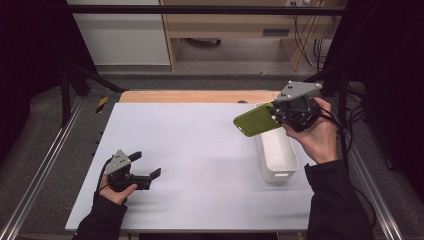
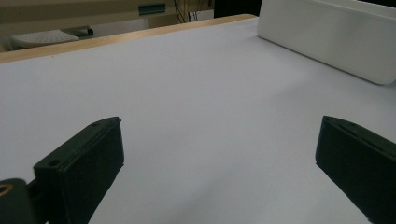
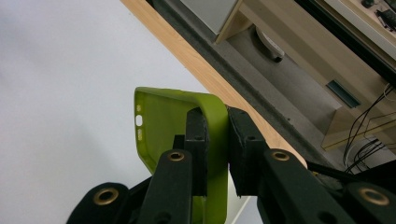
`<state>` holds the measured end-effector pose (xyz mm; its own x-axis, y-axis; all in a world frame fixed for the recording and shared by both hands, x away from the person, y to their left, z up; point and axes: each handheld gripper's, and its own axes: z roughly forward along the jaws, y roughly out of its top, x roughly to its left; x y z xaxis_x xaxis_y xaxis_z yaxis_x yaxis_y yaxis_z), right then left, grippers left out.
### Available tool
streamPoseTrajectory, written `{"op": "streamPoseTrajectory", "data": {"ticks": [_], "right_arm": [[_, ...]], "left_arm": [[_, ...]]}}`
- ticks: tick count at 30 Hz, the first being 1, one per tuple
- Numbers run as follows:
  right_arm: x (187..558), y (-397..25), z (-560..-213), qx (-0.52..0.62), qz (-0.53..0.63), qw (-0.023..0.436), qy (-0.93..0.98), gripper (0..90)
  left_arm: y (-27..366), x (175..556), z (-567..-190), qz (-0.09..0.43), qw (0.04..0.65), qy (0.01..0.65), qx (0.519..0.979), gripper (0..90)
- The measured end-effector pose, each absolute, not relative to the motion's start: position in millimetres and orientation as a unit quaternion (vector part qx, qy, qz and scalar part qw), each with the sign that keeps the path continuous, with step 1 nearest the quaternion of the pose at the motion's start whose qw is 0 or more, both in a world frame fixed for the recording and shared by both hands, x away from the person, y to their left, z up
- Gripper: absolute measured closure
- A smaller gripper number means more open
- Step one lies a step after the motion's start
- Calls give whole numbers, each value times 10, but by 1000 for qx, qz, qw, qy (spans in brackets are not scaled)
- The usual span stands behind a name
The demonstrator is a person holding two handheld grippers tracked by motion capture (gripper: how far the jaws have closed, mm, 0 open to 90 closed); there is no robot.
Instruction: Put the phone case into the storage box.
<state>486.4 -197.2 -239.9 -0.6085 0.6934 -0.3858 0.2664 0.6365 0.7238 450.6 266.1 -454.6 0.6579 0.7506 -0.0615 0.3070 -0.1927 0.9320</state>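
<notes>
- One green phone case (image 1: 257,120) hangs at the frame's upper right, clamped by the right gripper (image 1: 278,112) above the white bin (image 1: 277,172).
- Left gripper (image 1: 148,167), lower left, rests with jaws apart.
- Next, likely: lower the case into the bin, then release.

The bench (image 1: 200,150) lies bare across its whole middle and left, so a hand could pass freely there. The one obstacle on it is the white bin (image 1: 276,155) along the right edge, open at the top. Above the bin's far end, the right tongs (image 1: 280,114) hold a green phone case (image 1: 256,121) in the air, partly blocking entry there. The left tongs (image 1: 145,167) rest low near the front left corner, jaws wide apart.
</notes>
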Motion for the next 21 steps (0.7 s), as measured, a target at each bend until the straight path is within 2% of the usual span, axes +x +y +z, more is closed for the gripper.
{"op": "streamPoseTrajectory", "data": {"ticks": [21], "right_arm": [[4936, -2075, -2301, 281, 265, 373, 843, 795]], "left_arm": [[2658, 4502, -4546, 211, 524, 354, 745, 10]]}}
